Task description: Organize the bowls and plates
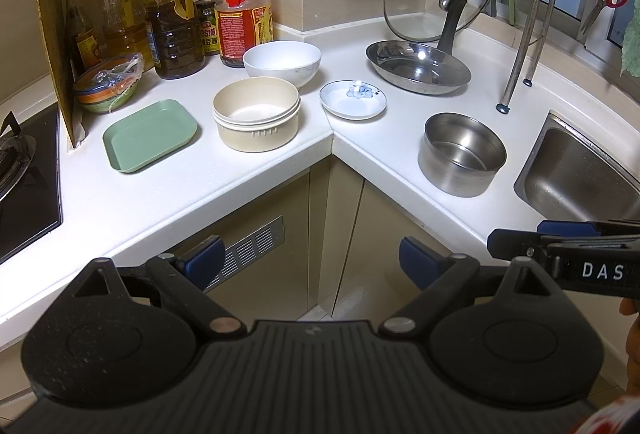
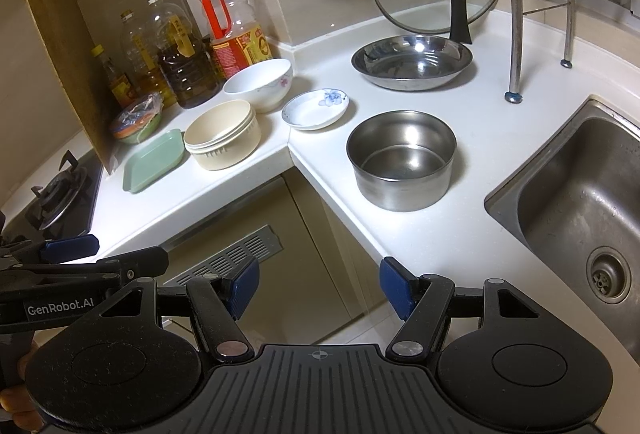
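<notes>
Grippers: my left gripper (image 1: 310,258) and right gripper (image 2: 318,288) both spread wide, holding nothing, off the counter edge. White counter (image 1: 160,194) carries green tray (image 1: 150,135), beige bowl (image 1: 257,114), white bowl (image 1: 282,61), saucer (image 1: 353,100), steel pot (image 2: 401,160), steel pan (image 2: 412,62).

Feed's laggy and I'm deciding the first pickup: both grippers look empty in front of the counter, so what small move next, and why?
Probably ease the right gripper, open and empty, forward toward the deep stainless steel bowl. It stands nearest that gripper, alone by the counter's front edge, beside the steel sink. The left gripper is open too, and faces the cream round plastic container.
</notes>
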`<state>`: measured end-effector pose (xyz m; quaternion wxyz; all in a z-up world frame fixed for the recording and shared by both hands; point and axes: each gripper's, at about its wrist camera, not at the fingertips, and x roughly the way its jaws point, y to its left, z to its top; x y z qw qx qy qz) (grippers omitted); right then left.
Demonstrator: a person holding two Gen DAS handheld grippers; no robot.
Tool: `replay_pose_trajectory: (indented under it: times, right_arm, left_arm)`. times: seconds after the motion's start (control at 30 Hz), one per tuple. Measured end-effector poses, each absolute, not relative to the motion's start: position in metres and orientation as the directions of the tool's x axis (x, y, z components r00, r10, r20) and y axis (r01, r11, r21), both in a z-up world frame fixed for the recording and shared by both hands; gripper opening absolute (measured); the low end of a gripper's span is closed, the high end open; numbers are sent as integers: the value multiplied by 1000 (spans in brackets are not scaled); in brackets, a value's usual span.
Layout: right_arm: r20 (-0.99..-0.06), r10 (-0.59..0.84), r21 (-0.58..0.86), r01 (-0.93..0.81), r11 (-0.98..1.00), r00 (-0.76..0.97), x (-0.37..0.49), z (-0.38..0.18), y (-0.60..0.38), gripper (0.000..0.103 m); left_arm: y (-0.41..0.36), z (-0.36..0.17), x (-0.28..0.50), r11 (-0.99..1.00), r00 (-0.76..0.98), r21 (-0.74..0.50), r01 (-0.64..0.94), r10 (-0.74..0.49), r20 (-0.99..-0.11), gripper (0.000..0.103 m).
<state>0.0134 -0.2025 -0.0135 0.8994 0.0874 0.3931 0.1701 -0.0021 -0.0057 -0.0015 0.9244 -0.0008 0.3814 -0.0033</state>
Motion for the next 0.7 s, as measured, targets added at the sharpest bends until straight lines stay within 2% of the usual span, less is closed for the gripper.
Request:
replay_pose_trajectory:
  times: [0.7]
  right_arm:
    - [-677, 374, 289, -239, 927, 634, 13, -16, -198, 67]
  left_arm:
    - [-10, -2, -3, 1000, 709, -6, 4, -7, -705, 93]
